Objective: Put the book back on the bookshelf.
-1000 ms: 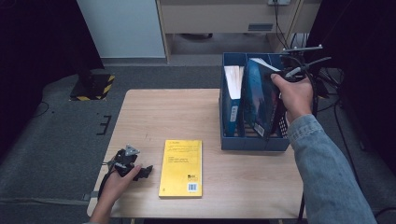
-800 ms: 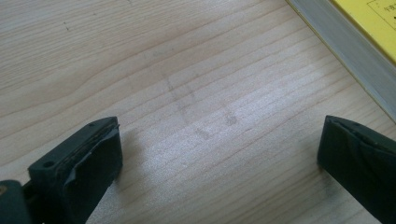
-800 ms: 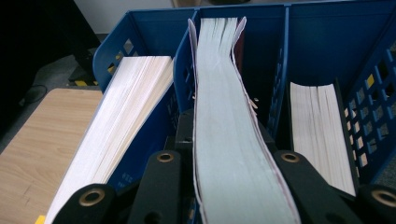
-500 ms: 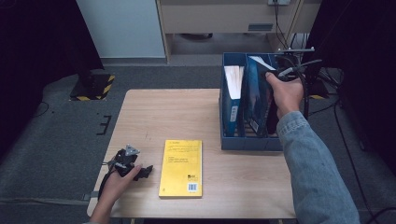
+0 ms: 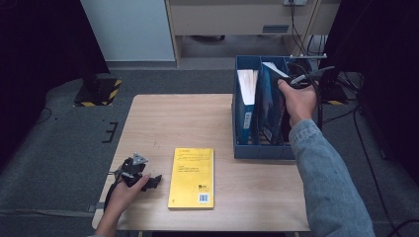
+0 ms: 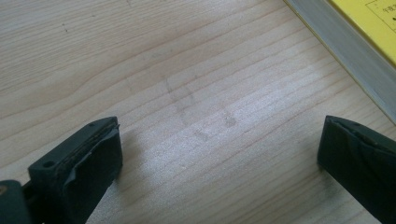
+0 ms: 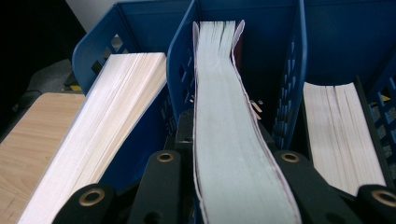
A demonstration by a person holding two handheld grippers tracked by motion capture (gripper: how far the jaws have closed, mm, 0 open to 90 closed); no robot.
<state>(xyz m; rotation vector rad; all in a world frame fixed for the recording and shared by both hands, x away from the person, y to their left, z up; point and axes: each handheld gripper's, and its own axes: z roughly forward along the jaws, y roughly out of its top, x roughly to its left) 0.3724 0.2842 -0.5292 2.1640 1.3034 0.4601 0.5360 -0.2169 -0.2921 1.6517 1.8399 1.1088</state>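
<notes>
A thick paperback book (image 7: 233, 121) stands page-edges up in the middle compartment of the blue file rack (image 7: 294, 70), its pages slightly bowed.

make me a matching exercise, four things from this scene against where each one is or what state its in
Things:
1. yellow book
2. left tool
3. right tool
4. blue rack

Places or states:
a. shut on a book going into the middle slot
b. lying flat on the table
c. standing at the table's far right, with three slots
d. open over bare wood

Pairs: 1-b, 2-d, 3-a, 4-c
</notes>
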